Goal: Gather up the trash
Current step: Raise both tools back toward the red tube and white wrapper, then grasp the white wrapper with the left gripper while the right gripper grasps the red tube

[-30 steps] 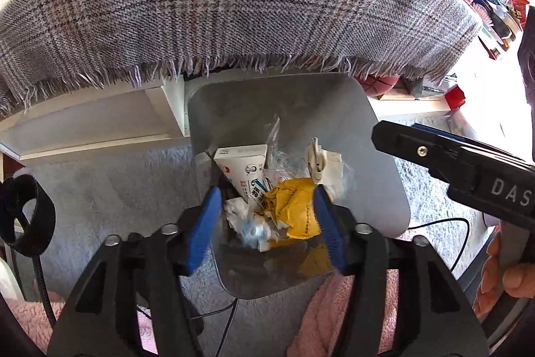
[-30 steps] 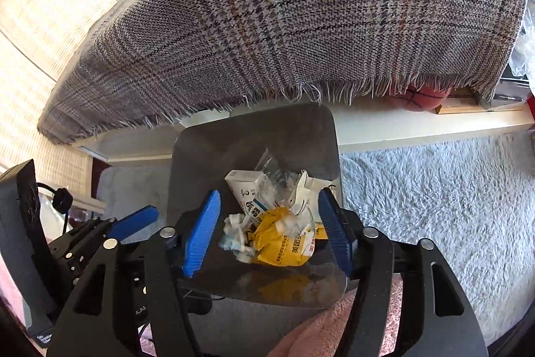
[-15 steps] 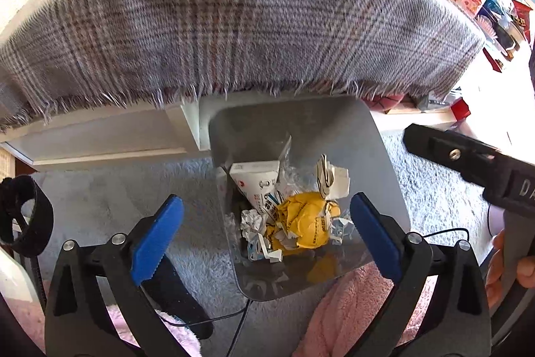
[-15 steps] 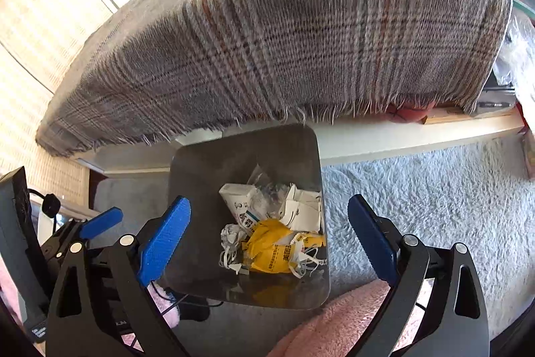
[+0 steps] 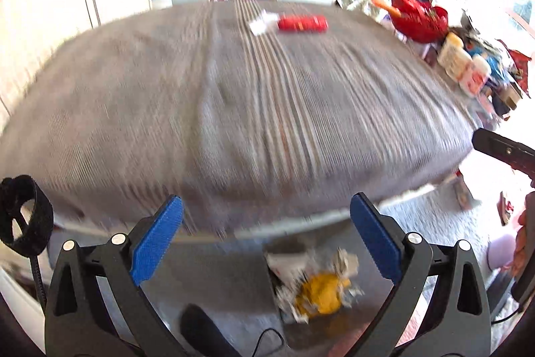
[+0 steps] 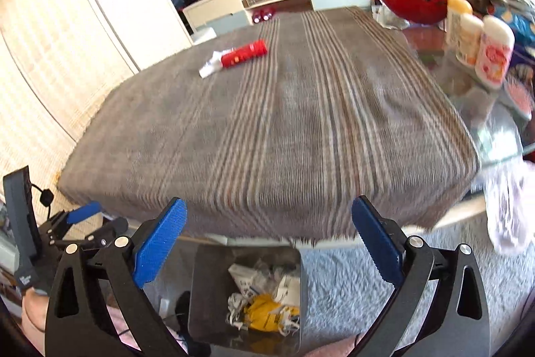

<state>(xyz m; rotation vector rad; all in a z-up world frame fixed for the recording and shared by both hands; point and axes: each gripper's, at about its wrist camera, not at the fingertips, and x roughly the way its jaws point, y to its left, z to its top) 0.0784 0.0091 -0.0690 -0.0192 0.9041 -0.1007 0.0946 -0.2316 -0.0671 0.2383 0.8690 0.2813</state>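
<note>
Our left gripper (image 5: 267, 240) wide, empty; our right gripper (image 6: 269, 240) just opened wide, empty. Trash (image 6: 264, 303) lies in bin (image 6: 204, 290) below table (image 6: 267, 122); red tube (image 6: 244, 53) on cloth.

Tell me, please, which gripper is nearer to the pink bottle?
Right. The pink bottle stands ahead and to the right of the right gripper; the left gripper sits further left, the bottle farther off to its right.

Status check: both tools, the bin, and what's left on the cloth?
Left tool and right tool open, empty. Grey metal bin holds yellow wrapper and paper scraps. Red tube and white scrap lie on grey plaid cloth, path clear.
</note>
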